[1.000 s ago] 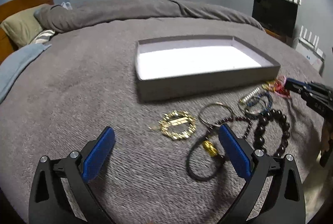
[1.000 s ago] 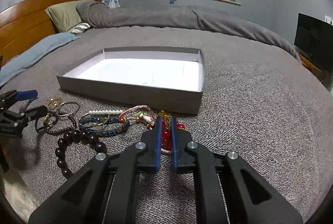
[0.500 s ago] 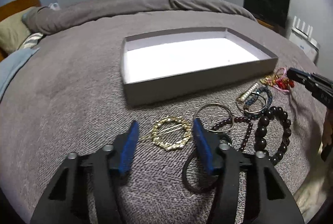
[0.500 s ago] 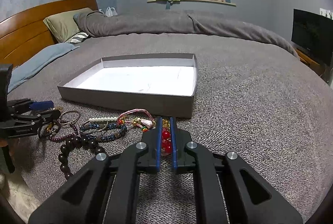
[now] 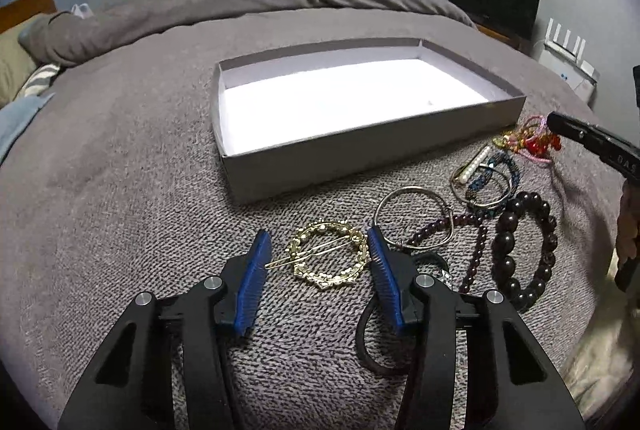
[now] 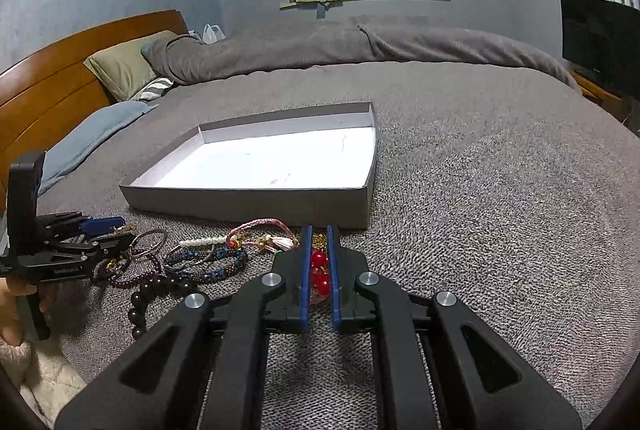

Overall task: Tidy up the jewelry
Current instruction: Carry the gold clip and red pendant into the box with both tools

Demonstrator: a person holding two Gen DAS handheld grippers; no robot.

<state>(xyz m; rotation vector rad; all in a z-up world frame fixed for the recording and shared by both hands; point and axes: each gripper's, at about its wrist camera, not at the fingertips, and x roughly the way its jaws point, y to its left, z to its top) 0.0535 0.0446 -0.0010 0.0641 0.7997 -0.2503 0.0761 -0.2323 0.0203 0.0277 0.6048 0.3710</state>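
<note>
Left gripper [image 5: 318,250] closed in around gold brooch [image 5: 329,255].

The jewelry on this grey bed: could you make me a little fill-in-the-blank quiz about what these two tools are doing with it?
1. The right tool is shut on a string of ____ beads.
2. The left tool sits open with the round gold hair clip ____ its blue fingers.
3. The shallow grey cardboard box with the white floor holds ____ jewelry.
4. The bracelet of big dark round beads lies ____ the box.

Missing words: red; between; no; outside
</note>
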